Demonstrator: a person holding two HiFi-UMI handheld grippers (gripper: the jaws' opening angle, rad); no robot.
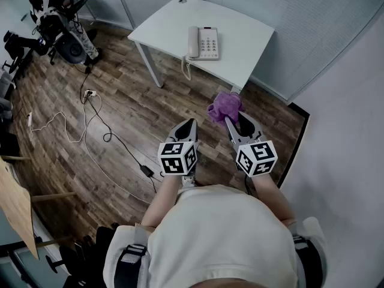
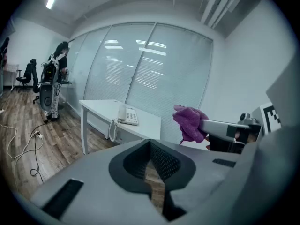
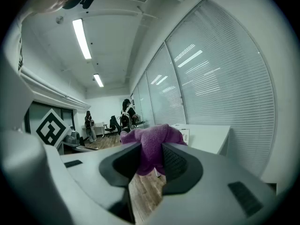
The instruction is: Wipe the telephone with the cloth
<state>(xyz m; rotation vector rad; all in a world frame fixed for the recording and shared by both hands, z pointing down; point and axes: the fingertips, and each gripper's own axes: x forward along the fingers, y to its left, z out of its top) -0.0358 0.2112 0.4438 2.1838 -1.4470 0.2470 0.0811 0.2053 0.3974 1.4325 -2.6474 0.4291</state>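
Observation:
A beige telephone (image 1: 203,42) with a coiled cord lies on a white table (image 1: 168,26) ahead of me; it also shows in the left gripper view (image 2: 127,115). A purple cloth (image 1: 224,106) is bunched between the jaws of my right gripper (image 1: 231,120), which is shut on it; in the right gripper view the cloth (image 3: 151,146) fills the gap. My left gripper (image 1: 189,125) is shut with nothing in it, level with the right one and well short of the table. The cloth (image 2: 190,123) also hangs in the left gripper view at the right.
Cables and a power adapter (image 1: 146,171) trail over the wooden floor at left. People and office chairs (image 1: 57,23) stand at the far left. A glass partition with blinds (image 2: 150,64) runs behind the table. A white wall (image 1: 348,131) is close at right.

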